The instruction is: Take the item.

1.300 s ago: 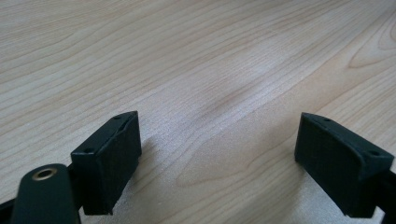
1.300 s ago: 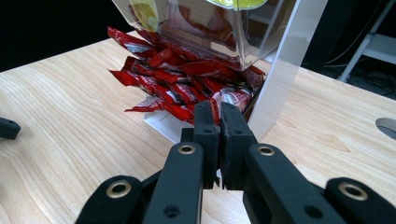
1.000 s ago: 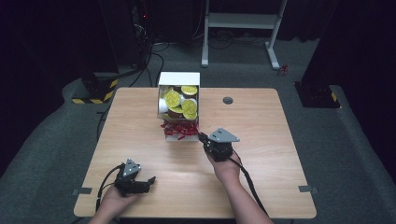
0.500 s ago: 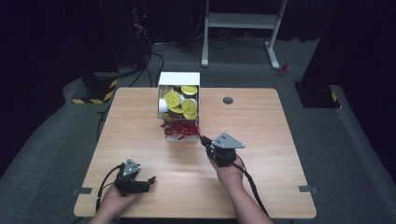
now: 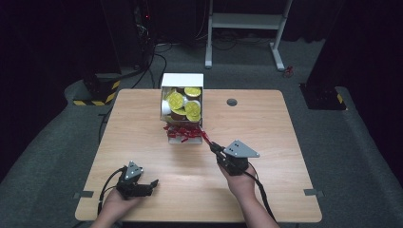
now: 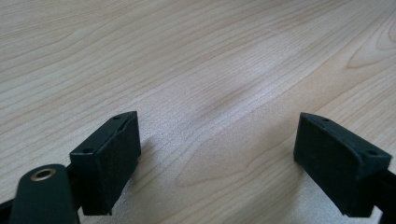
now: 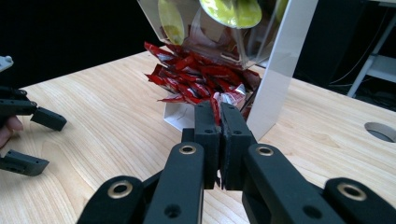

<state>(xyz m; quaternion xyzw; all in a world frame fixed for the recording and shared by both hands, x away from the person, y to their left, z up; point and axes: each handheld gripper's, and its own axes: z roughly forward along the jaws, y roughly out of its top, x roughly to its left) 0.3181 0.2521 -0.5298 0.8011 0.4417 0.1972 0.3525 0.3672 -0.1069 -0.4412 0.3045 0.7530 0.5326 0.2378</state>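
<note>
A white dispenser box (image 5: 182,80) stands at the table's far middle, with yellow-lidded cups (image 5: 176,100) in its clear upper part. Red packets (image 5: 180,133) spill from its lower tray, seen close in the right gripper view as a heap of red packets (image 7: 196,74). My right gripper (image 5: 212,144) is just right of that tray, its jaws pressed together on one red packet (image 7: 215,108) that still touches the heap. The left gripper (image 5: 151,183) rests low at the near left, open (image 6: 217,154), with bare wood between its jaws.
The wooden table (image 5: 266,123) has a round cable hole (image 5: 232,102) to the right of the box. My left gripper's open jaws (image 7: 28,135) show at the left edge of the right gripper view. A white desk frame (image 5: 247,23) stands on the floor beyond.
The right gripper has drawn back toward the near right, away from the box, with a red packet trailing from the heap. The left gripper has stayed put.
</note>
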